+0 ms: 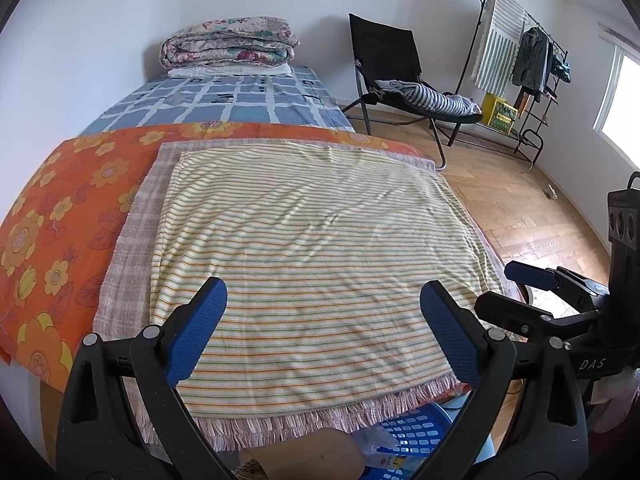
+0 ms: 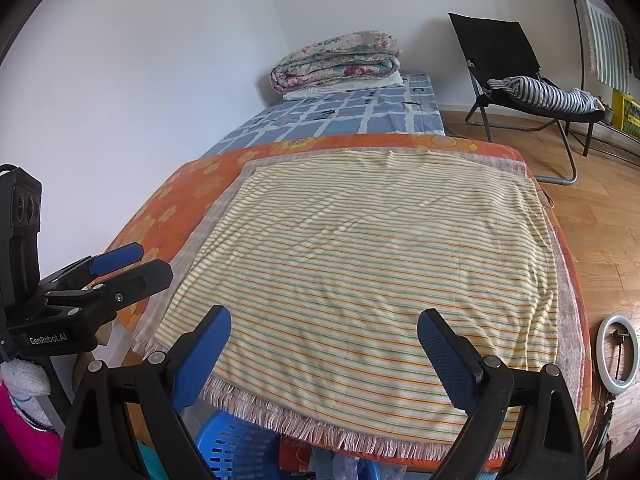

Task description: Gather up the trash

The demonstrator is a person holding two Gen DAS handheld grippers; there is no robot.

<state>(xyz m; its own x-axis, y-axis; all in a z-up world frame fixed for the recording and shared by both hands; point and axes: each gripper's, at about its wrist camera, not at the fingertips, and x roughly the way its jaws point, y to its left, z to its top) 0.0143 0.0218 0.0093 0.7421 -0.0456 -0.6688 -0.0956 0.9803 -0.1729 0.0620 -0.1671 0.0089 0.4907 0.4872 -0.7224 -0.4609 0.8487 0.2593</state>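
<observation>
My left gripper (image 1: 323, 300) stands open over the near end of a yellow striped cloth (image 1: 312, 240) spread on the bed, with nothing between its blue pads. My right gripper (image 2: 325, 324) hovers open over the same cloth (image 2: 360, 260), also holding nothing. Each shows in the other's view: the right gripper (image 1: 494, 286) at the right edge, the left gripper (image 2: 156, 262) at the left edge. No trash lies on the cloth. Below the fringed bed edge sits a blue plastic basket (image 1: 416, 432) (image 2: 232, 444) with a brown paper item (image 1: 304, 456) and clear wrappers (image 1: 376, 440) (image 2: 340, 464).
An orange flowered sheet (image 1: 60, 208) and a blue checked sheet (image 1: 224, 100) cover the bed, with a folded quilt (image 1: 228, 42) at the far end. A black folding chair (image 1: 392, 76), a clothes rack (image 1: 524, 60) and a ring light (image 2: 618, 354) stand on the wooden floor to the right.
</observation>
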